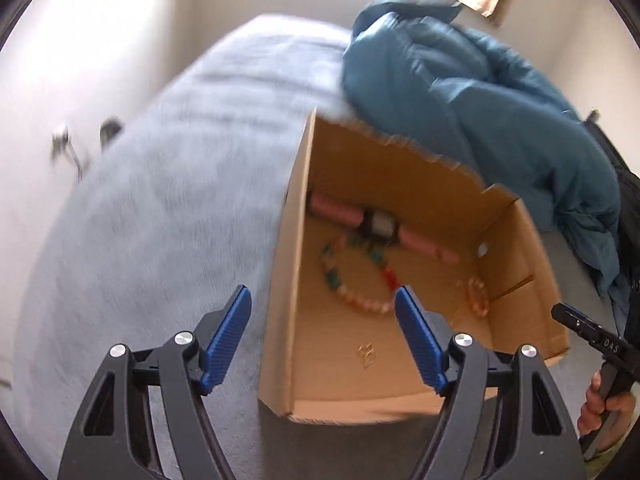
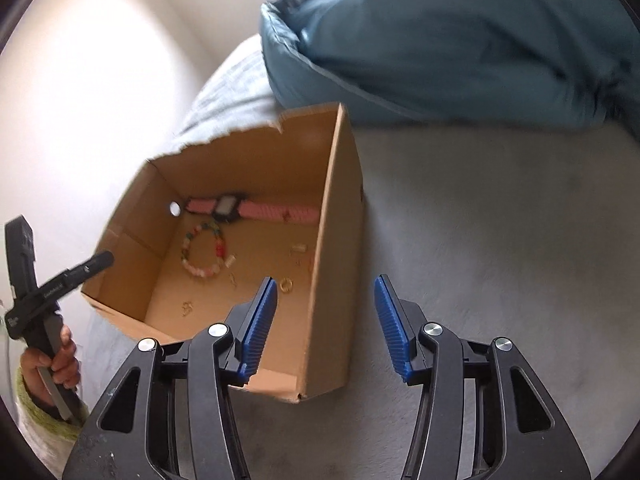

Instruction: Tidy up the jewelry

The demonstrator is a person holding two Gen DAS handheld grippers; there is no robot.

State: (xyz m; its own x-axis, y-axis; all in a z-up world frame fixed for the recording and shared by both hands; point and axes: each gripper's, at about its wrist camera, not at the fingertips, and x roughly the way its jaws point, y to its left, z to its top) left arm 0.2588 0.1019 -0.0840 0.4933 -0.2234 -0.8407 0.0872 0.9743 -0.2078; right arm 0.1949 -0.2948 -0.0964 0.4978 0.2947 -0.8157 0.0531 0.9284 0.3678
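Note:
An open cardboard box [image 1: 520, 300] [image 2: 340, 240] sits on a grey bed. Inside lie a pink-strapped watch [image 1: 380, 222] [image 2: 230, 207], a coloured bead bracelet [image 1: 352, 280] [image 2: 202, 250], a second small beaded bracelet [image 1: 476, 296], a gold ring [image 2: 286, 285] and small gold earrings [image 1: 366, 354] [image 2: 187, 308]. My left gripper [image 1: 323, 336] is open and empty above the box's left wall. My right gripper [image 2: 325, 320] is open and empty over the box's right wall. The left gripper's body also shows in the right wrist view [image 2: 36, 300], held by a hand.
A teal quilt [image 1: 480, 92] [image 2: 460, 40] is heaped behind the box. The grey bed cover [image 1: 160, 200] [image 2: 500, 220] spreads to both sides. White walls [image 1: 80, 60] stand to the left. The right gripper's body [image 1: 592, 340] shows at the left view's edge.

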